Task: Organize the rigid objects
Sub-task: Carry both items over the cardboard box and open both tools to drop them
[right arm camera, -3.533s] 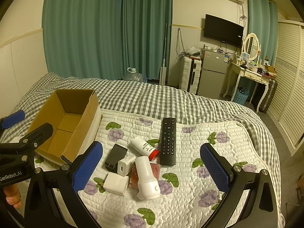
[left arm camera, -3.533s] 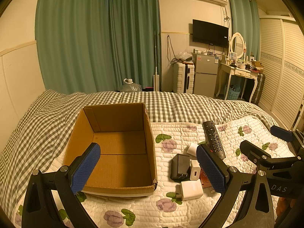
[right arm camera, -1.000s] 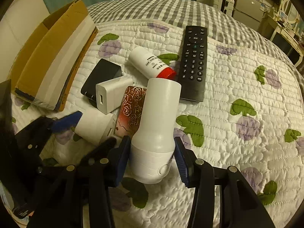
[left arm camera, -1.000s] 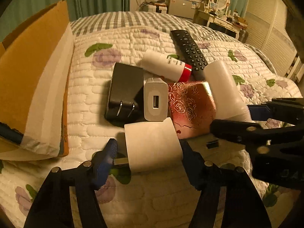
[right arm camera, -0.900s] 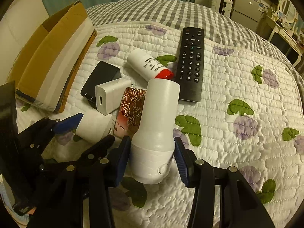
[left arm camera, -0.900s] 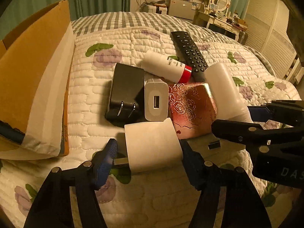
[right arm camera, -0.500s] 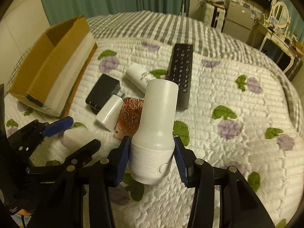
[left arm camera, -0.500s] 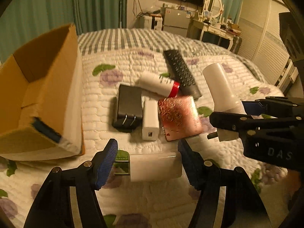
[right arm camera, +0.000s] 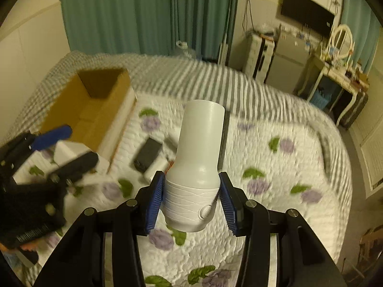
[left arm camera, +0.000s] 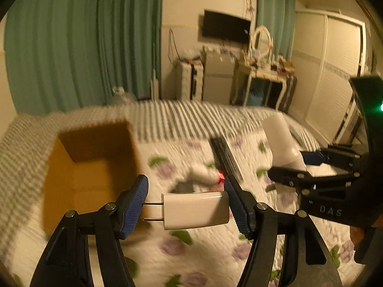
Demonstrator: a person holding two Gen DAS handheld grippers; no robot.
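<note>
carrying both pieces toward the cardboard box (left arm camera: 91, 167).
my left gripper (left arm camera: 186, 202) is clamping the white charger (left arm camera: 195, 209), my right gripper (right arm camera: 191, 198) the white bottle (right arm camera: 197, 167); i'm keeping both level, releasing low inside.

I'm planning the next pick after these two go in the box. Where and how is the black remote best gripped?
Take the black remote across its narrow width, near mid-length, from above. It lies flat on the quilt, long and slim, so only its long edges suit the jaws. Motion blur hides finer detail.
</note>
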